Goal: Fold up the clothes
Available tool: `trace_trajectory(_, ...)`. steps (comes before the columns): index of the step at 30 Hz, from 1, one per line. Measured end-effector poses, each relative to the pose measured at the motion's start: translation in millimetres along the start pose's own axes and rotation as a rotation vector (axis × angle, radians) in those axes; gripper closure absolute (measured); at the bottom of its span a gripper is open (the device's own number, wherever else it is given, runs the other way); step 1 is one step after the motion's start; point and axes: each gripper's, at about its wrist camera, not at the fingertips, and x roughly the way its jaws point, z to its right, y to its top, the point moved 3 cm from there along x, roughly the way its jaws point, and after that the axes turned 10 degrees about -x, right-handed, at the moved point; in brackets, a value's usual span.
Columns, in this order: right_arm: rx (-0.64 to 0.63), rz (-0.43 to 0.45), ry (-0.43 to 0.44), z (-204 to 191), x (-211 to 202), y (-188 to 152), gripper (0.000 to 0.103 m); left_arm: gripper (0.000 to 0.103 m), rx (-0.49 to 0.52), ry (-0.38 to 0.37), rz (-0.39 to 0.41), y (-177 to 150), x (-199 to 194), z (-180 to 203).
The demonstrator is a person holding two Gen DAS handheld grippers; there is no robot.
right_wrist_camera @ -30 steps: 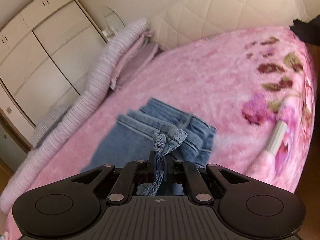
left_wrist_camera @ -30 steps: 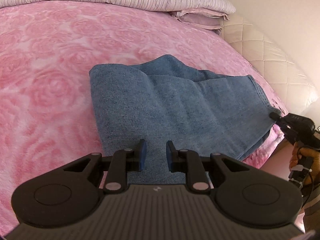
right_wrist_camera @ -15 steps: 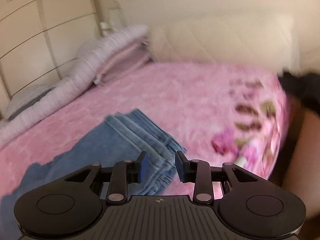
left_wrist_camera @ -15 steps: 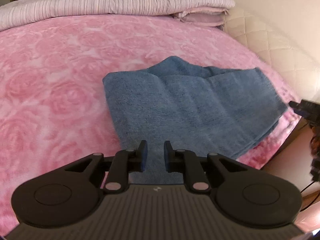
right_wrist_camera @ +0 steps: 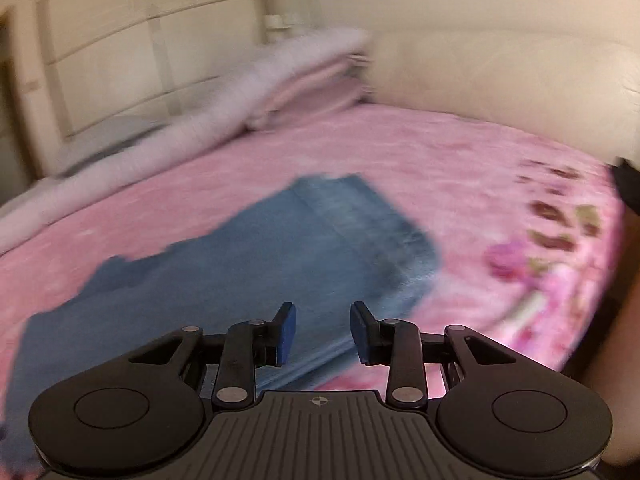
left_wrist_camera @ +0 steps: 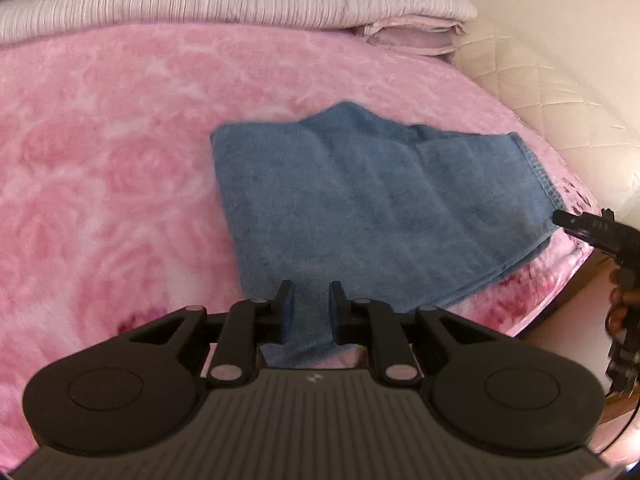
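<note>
Both hand-held grippers parted, empty

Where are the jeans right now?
The folded jeans lie on the pink blanket near its edge, ahead of both grippers, below the striped bedding.

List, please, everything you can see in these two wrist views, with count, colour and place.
jeans: one, blue, folded, lying near the bed's edge
blanket: one, pink with rose pattern, covering the bed
folded bedding: a stack, white and pale pink, along the far side of the bed
headboard: one, cream, quilted, beside the bed
wardrobe: one, cream, behind the bedding
left tool: one, black with blue pads, open over the jeans' near edge
right tool: one, black with blue pads, open, holding nothing
</note>
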Motion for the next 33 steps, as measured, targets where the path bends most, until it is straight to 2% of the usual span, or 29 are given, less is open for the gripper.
trace_trajectory(2, -0.054, -0.088, 0.016, -14, 17, -13, 0.069, 0.089, -0.003, 0.017, 0.001, -5, 7, -2)
trace_trajectory(5, -0.07, -0.087, -0.026, -24, 16, -19, 0.068, 0.089, -0.006, 0.039, 0.002, -2, 6, 0)
trace_trajectory(8, -0.025, -0.129, 0.003, -29, 2, -15, 0.068, 0.089, -0.011, 0.062, 0.005, 0, 1, 3)
trace_trajectory(12, -0.03, -0.118, 0.034, -43, -30, -22, 0.068, 0.088, 0.003, 0.096, 0.023, -1, -13, 12)
trace_trajectory(17, -0.029, -0.143, 0.009, -51, -54, -30, 0.068, 0.086, 0.011, 0.126, 0.035, -2, -37, 23)
trace_trajectory(21, -0.029, -0.133, -0.022, -53, -73, -25, 0.068, 0.084, 0.011, 0.135, 0.057, -4, -59, 31)
trace_trajectory(23, -0.021, -0.128, -0.021, -54, -84, -22, 0.068, 0.081, 0.015, 0.135, 0.072, -6, -70, 35)
trace_trajectory(33, -0.003, -0.118, -0.015, -58, -122, -24, 0.068, 0.078, 0.034, 0.138, 0.109, -30, -111, 48)
